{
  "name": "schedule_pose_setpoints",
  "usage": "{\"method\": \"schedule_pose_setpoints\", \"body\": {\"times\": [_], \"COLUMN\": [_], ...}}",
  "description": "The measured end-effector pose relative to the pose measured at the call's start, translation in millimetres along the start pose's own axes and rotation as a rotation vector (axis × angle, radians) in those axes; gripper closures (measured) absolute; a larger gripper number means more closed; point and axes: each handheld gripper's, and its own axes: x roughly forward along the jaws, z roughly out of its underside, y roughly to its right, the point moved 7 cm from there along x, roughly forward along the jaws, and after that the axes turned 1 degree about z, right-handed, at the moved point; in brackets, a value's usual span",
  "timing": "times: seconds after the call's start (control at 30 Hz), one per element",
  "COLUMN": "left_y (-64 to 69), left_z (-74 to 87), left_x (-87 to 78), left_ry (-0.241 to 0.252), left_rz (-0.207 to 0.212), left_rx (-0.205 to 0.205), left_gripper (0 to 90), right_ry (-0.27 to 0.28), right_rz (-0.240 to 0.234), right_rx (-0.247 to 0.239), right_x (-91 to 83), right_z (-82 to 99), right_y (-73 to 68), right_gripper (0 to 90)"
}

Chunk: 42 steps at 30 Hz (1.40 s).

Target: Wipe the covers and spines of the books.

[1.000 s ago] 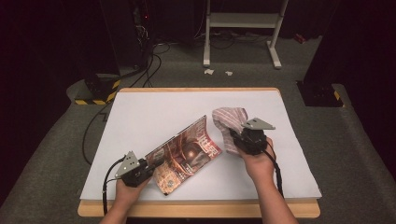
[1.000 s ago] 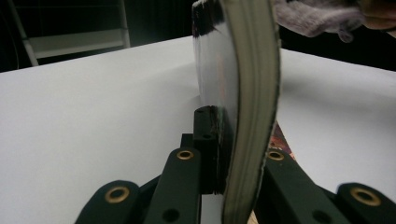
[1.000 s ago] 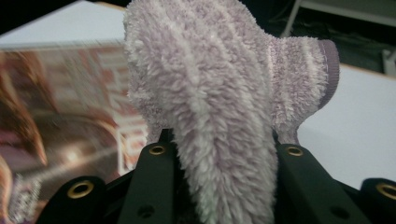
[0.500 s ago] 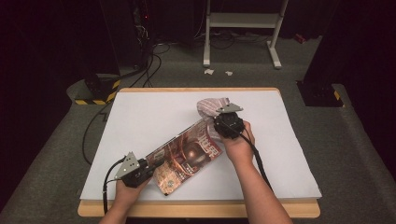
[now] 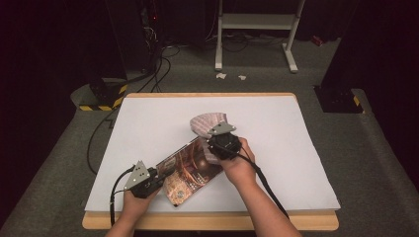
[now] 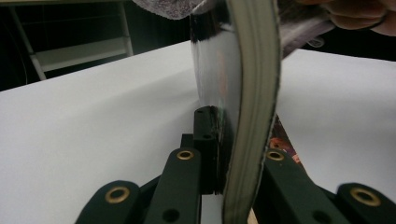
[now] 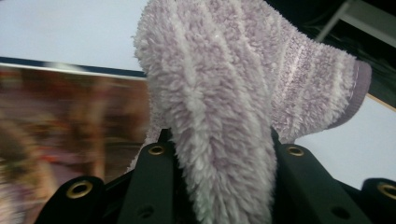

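Observation:
A glossy magazine [image 5: 190, 172] with a reddish-brown cover lies slanted on the white table top [image 5: 148, 128], its near corner lifted. My left gripper [image 5: 157, 174] is shut on that corner; in the left gripper view the magazine's page edge [image 6: 252, 107] stands upright between the jaws. My right gripper [image 5: 217, 143] is shut on a fluffy pale lilac striped cloth [image 5: 207, 122], held over the magazine's far end. In the right gripper view the cloth [image 7: 224, 102] bulges up between the jaws, with the magazine cover [image 7: 70, 121] blurred at the left.
The white sheet covers a wooden table whose front edge [image 5: 207, 221] shows at the bottom. Beyond the table are a white metal stand [image 5: 257, 29], cables on the grey floor [image 5: 163, 54] and a black box with yellow-black tape [image 5: 101, 96].
My right gripper has carried the cloth leftward, from off the magazine's right side to over its far end. The left gripper and the magazine corner have stayed put.

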Motion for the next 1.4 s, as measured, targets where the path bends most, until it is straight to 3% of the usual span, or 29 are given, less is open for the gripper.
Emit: {"method": "schedule_pose_setpoints", "body": {"times": [0.2, 0.37, 0.73, 0.83, 0.97, 1.07, 1.4], "left_y": [-1.3, -2.0, -0.2, -0.1, 0.2, 0.5, 1.0], "left_z": [0.7, 1.1, 0.9, 0.7, 0.7, 0.5, 1.1], "left_x": [0.5, 0.8, 2.5, 2.3, 2.5, 2.5, 2.7], "left_ry": [-0.005, -0.007, -0.017, -0.016, -0.016, -0.013, -0.016], "left_rz": [-0.01, -0.015, -0.039, -0.041, -0.041, -0.038, -0.035], "left_rx": [-0.002, 0.001, 0.021, 0.024, 0.025, 0.022, 0.031], "left_gripper": [83.5, 83.5, 83.6, 83.6, 83.6, 83.6, 83.6], "right_ry": [0.043, 0.064, 0.089, 0.087, 0.081, 0.07, -0.008], "right_rz": [-0.093, -0.158, -0.252, -0.257, -0.241, -0.216, -0.065], "right_rx": [-0.05, -0.079, -0.137, -0.145, -0.135, -0.107, 0.047], "right_x": [-9.8, -17.5, -34.2, -35.9, -32.7, -26.5, 4.8], "right_z": [-8.6, -13.7, -19.9, -21.1, -21.6, -21.2, -5.9], "right_y": [-45.4, -74.0, -115.7, -121.2, -114.5, -98.8, -10.6], "right_gripper": [69.4, 69.4, 69.3, 69.2, 69.2, 69.3, 69.3]}}
